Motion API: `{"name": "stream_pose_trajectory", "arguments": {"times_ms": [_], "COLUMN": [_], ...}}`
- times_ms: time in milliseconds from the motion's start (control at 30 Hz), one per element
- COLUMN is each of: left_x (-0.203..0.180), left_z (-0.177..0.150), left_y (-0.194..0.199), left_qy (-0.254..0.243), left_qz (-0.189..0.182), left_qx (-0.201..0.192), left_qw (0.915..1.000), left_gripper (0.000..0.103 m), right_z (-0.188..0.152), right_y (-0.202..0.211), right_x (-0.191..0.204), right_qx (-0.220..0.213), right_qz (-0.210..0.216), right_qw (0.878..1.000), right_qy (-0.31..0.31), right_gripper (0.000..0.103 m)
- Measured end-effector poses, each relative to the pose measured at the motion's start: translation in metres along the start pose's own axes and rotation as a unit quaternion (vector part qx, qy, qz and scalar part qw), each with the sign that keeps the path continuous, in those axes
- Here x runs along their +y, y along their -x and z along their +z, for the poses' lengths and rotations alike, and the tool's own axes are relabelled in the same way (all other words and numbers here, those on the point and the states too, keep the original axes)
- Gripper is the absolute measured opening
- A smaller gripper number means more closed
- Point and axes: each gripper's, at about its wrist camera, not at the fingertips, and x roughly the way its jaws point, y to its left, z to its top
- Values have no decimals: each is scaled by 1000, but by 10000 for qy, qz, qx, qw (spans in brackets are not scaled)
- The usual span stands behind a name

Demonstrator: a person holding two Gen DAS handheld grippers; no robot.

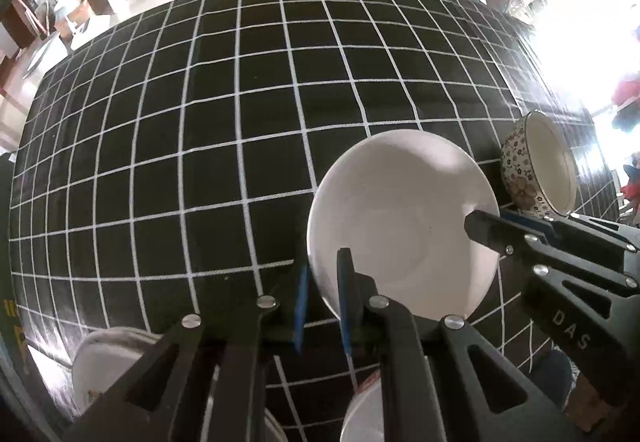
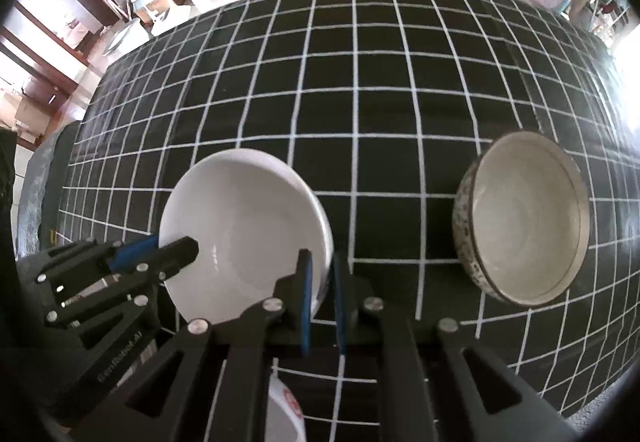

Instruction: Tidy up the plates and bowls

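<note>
The white bowl (image 1: 400,226) sat over the black checked cloth of the desk (image 1: 200,121), gripped at opposite rims. The left claw (image 1: 322,294) pinched its left rim, one finger inside and one outside, and the right claw (image 2: 320,294) pinched its right rim likewise. A flowered bowl (image 2: 524,217) stood apart to the right on the desk.

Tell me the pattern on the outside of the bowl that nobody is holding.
Small dark flowers on the patterned bowl, clearest in the left wrist view.
</note>
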Motion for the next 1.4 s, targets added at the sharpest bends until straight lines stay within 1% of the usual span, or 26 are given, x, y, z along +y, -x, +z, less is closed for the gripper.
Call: {"name": "stream_pose_trajectory", "arguments": {"times_ms": [133, 300, 467, 567, 633, 733, 900, 933, 1033, 1400], "left_x": [7, 8, 5, 2, 1, -4, -11, -13, -17, -23], "left_z": [-4, -14, -30, -38, -43, -54, -72, -82, -96, -134], "left_y": [27, 65, 99, 113, 123, 131, 132, 132, 128, 90], "left_qy": [70, 77, 61, 56, 51, 33, 30, 26, 20, 25], "left_qz": [-4, 5, 1, -6, -10, -9, 2, 9, 26, 12], "left_qx": [-167, -450, -667, -759, -811, -857, -855, -838, -775, -358], "left_qw": [9998, 9990, 9978, 9971, 9967, 9963, 9963, 9965, 9970, 9994], "left_gripper": [10, 10, 10, 10, 10, 10, 10, 10, 10, 10], "right_z": [4, -2, -13, -20, -30, -38, -54, -58, -70, -99], "right_y": [17, 50, 78, 90, 100, 104, 108, 107, 102, 71], "right_x": [12, 23, 32, 37, 32, 38, 42, 42, 40, 32], "right_qx": [-184, -476, -692, -783, -832, -860, -866, -845, -769, -371], "right_qz": [-23, -82, -85, -106, -108, -100, -86, -92, -102, -121], "right_qw": [9998, 9985, 9970, 9961, 9955, 9953, 9953, 9954, 9960, 9987], "right_qy": [96, 255, 346, 400, 434, 435, 435, 437, 438, 341], "right_gripper": [13, 13, 13, 13, 13, 13, 13, 13, 13, 13]}}
